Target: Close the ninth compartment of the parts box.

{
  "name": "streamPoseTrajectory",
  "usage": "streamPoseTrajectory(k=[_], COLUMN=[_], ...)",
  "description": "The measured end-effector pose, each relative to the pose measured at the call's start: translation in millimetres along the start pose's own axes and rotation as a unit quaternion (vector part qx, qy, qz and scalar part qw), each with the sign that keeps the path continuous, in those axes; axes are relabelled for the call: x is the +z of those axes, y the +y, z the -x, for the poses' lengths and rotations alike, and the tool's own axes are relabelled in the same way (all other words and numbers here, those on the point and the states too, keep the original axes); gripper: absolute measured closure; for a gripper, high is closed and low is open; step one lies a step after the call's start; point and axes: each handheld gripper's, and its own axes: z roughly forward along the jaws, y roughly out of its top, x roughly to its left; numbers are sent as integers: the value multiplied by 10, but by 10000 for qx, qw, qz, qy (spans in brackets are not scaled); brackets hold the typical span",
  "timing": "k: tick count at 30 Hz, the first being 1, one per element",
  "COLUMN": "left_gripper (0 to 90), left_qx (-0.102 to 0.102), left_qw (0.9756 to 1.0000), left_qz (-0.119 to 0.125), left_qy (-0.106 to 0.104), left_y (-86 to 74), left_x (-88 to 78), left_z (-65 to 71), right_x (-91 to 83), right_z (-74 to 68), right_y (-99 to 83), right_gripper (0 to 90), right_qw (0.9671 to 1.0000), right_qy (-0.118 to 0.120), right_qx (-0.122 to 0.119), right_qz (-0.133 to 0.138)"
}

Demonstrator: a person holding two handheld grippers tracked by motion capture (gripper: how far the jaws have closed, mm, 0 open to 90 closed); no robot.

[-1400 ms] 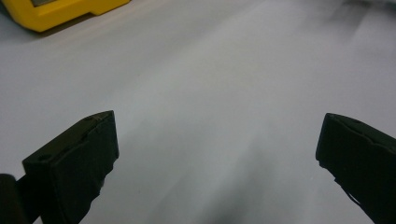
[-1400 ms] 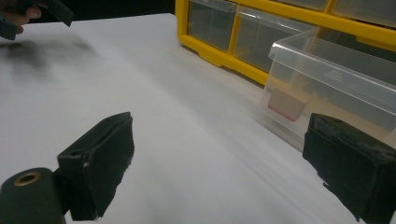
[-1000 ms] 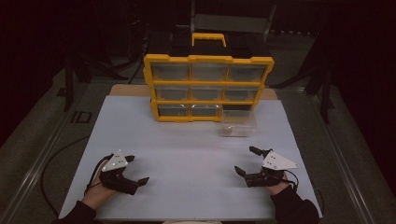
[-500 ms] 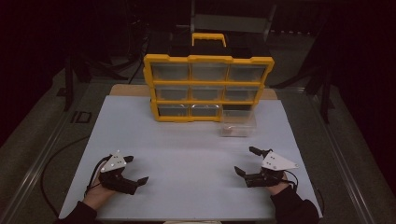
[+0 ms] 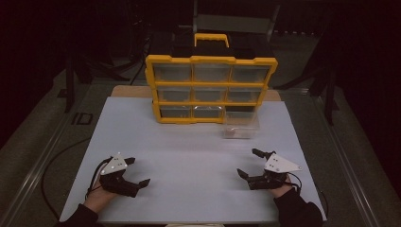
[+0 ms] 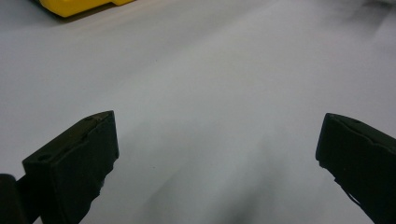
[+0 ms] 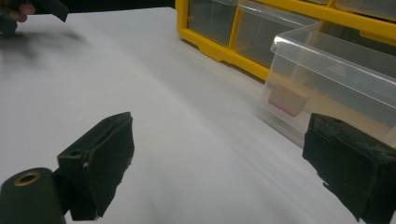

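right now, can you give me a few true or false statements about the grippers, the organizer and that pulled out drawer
1. Both grippers are open and hold nothing. True: left gripper, right gripper.
2. The clear drawer sits on the table in front of the yellow organizer, at its bottom right slot. True.
3. The drawer is empty. False: a small tan block lies inside.
4. The right gripper touches the drawer. False: bare white table lies between them.
5. The organizer lies flat on its back. False: it stands upright, handle on top.
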Motion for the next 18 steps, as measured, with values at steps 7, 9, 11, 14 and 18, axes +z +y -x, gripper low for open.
streamPoseTrajectory(k=[7, 9, 11, 14, 18], left_gripper=[1, 1, 1, 1, 1], left_qx=[79, 65, 66, 59, 64], left_qw=[9998, 9998, 9998, 9998, 9998], left_qz=[100, 128, 135, 126, 164], left_qy=[-126, -132, -130, -129, -120], left_y=[8, 10, 10, 13, 19], left_x=[-9, -13, -14, -12, -17], left_z=[13, 13, 14, 15, 17], right_x=[-9, -11, -8, -9, -26], right_z=[8, 11, 10, 11, 18], right_y=[4, 4, 6, 12, 27], right_gripper=[87, 87, 87, 87, 87], right_qw=[10000, 10000, 10000, 10000, 10000], right_qy=[-9, -12, -3, 4, -5], right_qx=[-32, -35, -38, -47, -9], right_qz=[-17, -15, -15, -12, -14])
